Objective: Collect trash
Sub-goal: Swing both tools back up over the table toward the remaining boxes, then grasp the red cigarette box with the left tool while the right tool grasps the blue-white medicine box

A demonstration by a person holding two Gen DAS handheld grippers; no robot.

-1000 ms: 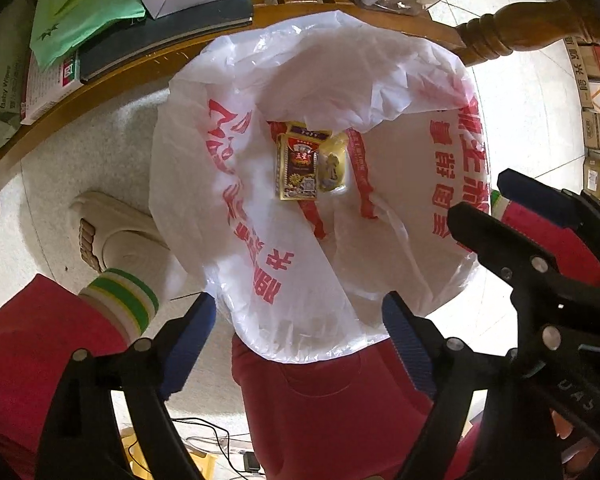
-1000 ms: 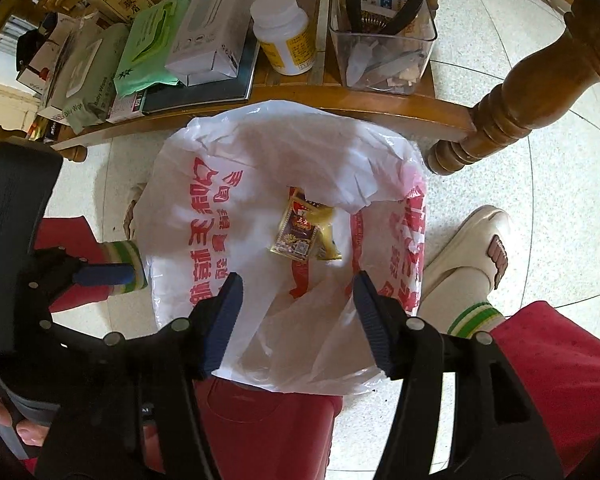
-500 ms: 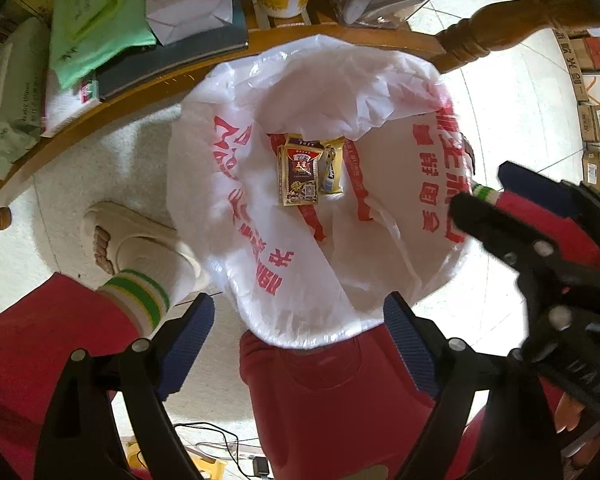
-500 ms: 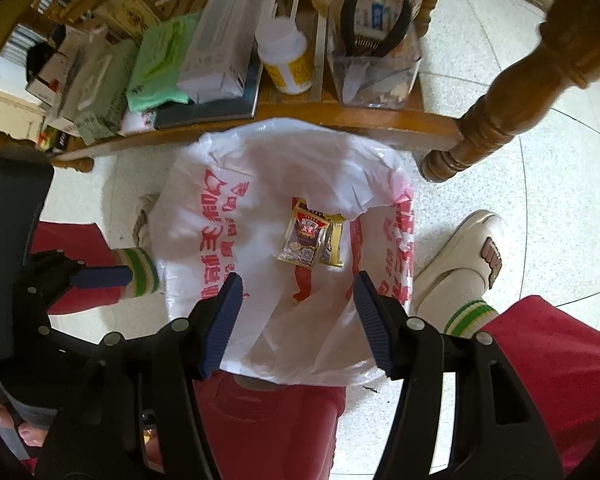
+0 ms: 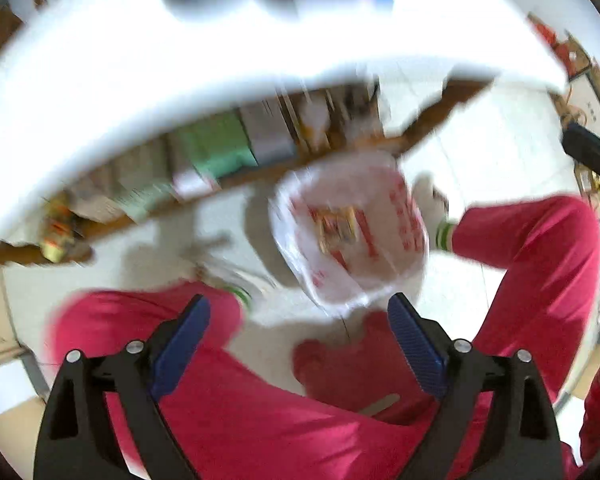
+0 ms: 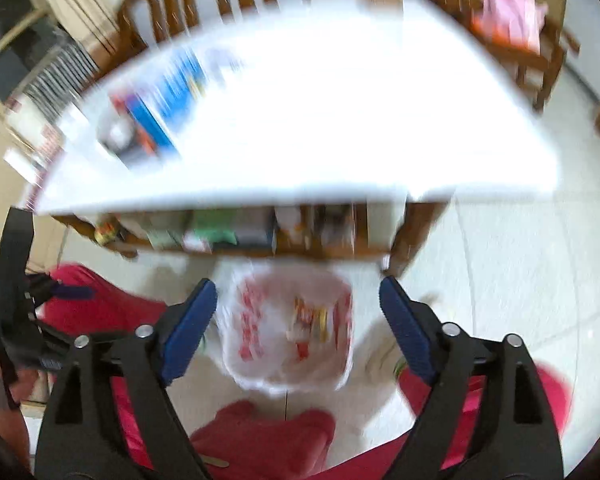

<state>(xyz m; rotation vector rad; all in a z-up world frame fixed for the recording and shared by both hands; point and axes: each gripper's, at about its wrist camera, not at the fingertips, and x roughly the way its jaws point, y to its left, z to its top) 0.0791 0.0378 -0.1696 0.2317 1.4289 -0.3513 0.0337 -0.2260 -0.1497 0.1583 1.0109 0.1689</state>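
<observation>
A white plastic bag with red print (image 5: pixel 348 232) stands open on the floor and holds a few snack wrappers (image 5: pixel 336 224). It shows in the right wrist view (image 6: pixel 288 324) too, with the wrappers (image 6: pixel 308 320) inside. My left gripper (image 5: pixel 300 344) is open and empty, well above the bag. My right gripper (image 6: pixel 298 328) is open and empty, also high above it. Both views are motion-blurred.
A white tabletop (image 6: pixel 300 120) fills the upper view, with blue and white items (image 6: pixel 160 104) at its left. A wooden shelf (image 5: pixel 204 160) under it holds packets. Red-trousered legs (image 5: pixel 260 400) flank the bag. Wooden chairs (image 6: pixel 220 0) stand behind.
Both grippers have risen fast away from the bag, which now looks much smaller. The white tabletop has come into view. Both grippers stay open and empty.
</observation>
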